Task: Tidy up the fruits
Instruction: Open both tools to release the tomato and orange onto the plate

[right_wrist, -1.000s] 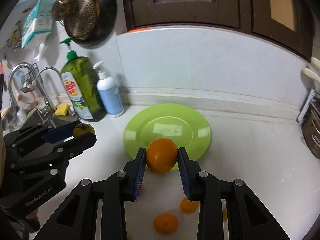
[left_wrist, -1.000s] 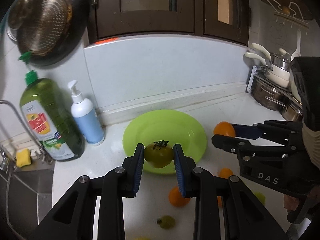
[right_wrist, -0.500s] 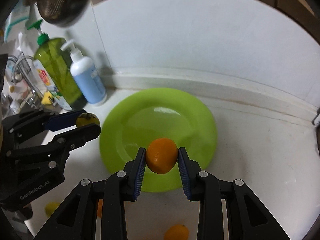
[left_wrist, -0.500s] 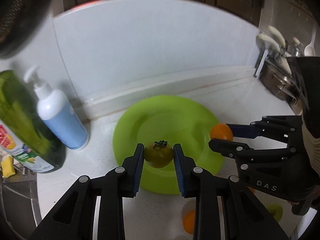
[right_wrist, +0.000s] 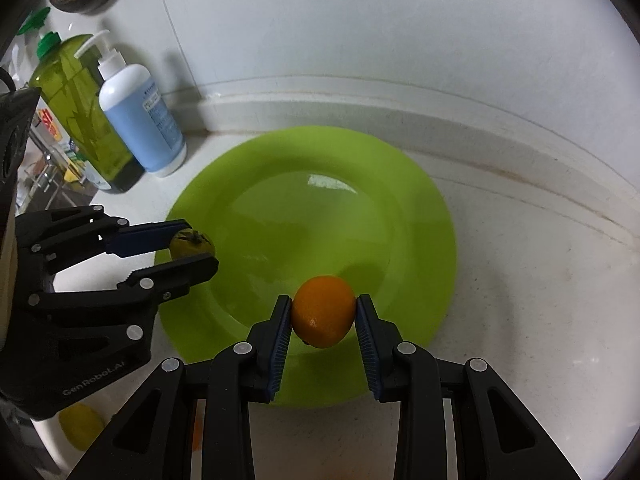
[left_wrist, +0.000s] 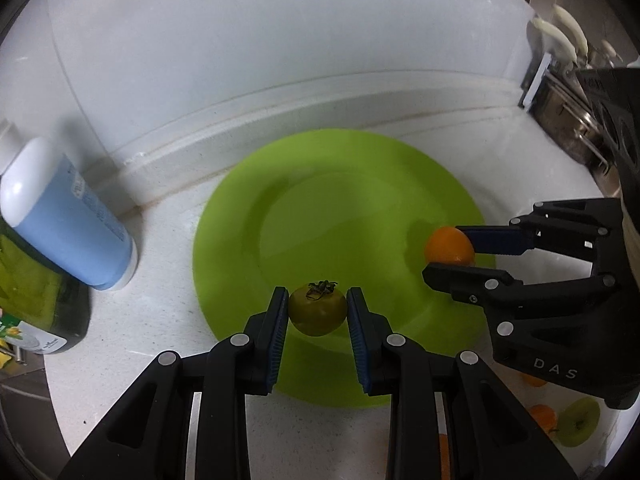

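Left gripper (left_wrist: 318, 312): jaws clamped on green tomato (left_wrist: 318, 310), above near rim of green plate (left_wrist: 360, 184). Right gripper (right_wrist: 324, 318): jaws clamped on orange (right_wrist: 324, 312), above same plate. Plate on white desk (right_wrist: 520, 280); blue pump bottle (right_wrist: 140, 120) beside it.

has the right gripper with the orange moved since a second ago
Yes. The right gripper, jaws shut on the round orange, has come forward and down over the lime-green round plate, which now looks much larger.
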`<state>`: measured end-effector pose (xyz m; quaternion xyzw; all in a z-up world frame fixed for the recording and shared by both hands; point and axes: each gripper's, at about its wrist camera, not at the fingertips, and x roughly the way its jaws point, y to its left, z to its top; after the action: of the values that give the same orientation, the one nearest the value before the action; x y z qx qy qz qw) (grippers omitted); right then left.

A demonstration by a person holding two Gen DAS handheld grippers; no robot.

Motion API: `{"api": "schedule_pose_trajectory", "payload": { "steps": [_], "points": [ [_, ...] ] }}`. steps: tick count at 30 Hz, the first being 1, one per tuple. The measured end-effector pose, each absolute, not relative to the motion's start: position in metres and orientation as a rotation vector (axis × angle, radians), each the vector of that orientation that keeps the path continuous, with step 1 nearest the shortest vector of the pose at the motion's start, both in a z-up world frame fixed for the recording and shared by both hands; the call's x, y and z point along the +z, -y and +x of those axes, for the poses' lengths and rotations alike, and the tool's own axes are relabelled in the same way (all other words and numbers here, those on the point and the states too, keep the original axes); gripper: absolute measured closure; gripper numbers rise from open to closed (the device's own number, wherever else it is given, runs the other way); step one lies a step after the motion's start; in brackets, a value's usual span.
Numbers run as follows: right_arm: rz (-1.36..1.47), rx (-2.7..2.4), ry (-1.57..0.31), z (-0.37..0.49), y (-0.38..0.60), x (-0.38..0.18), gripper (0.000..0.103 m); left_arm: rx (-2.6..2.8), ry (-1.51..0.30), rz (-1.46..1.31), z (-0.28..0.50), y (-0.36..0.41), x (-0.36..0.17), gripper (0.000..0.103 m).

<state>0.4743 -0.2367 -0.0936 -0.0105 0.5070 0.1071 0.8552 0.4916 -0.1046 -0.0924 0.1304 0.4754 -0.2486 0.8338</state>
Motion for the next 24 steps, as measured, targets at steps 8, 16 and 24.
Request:
{"api": "schedule_pose_trajectory", "payload": {
  "steps": [8,16,24],
  "points": [
    [-0.027,0.232,-1.092,0.482,0.236,-0.097,0.07,-0.534,-1.037,0.293,0.497,0.11,-0.103,0.073],
    [-0.027,0.239,-1.102,0.486,0.235,-0.1,0.07,-0.539,-1.039,0.306,0.498,0.113,-0.104,0.073],
    [-0.024,0.241,-1.072,0.479,0.238,-0.093,0.066,-0.521,-0.969,0.316,0.485,0.115,-0.087,0.057]
  ]
}}
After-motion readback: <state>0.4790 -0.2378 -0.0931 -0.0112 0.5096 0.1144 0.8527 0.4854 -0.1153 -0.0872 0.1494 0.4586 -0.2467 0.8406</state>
